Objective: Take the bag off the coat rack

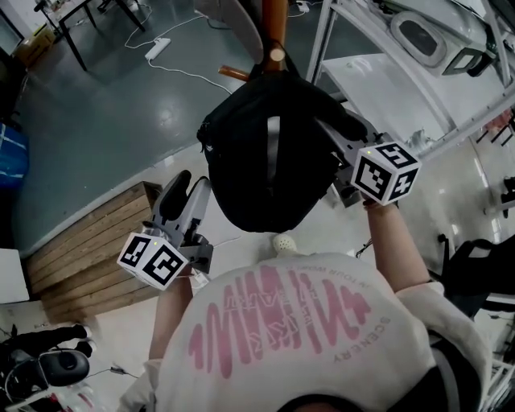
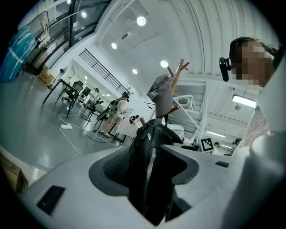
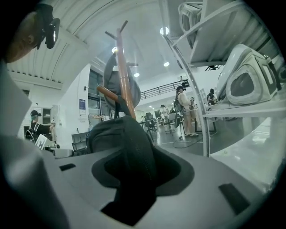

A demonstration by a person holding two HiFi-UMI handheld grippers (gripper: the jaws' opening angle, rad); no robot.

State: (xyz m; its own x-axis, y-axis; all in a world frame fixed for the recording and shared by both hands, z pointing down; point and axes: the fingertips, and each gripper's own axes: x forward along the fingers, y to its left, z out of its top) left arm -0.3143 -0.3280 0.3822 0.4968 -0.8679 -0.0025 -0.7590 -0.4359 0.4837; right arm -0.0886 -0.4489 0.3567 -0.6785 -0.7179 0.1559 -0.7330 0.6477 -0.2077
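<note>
Right gripper (image 1: 336,135) clamps the black bag (image 1: 269,161) at its 3 o'clock edge. At 8 o'clock the left gripper (image 1: 191,197) has its jaws apart, gripping nothing. The bag hangs on the coat rack (image 1: 275,24), so this looks like the grasping step; next it likely needs lifting off.

Ceiling lights (image 2: 141,20) give bright, even light, glare pools on the floor (image 1: 173,105), fisheye edges bend and darken, and the bag (image 1: 241,177) seems underexposed.

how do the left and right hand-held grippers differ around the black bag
The right hand-held gripper is clamped on the bag; the left hand-held gripper stands open, its pads not pressing. In the head view the right is at the bag's right side, the left at its left. Both point at the bag.
</note>
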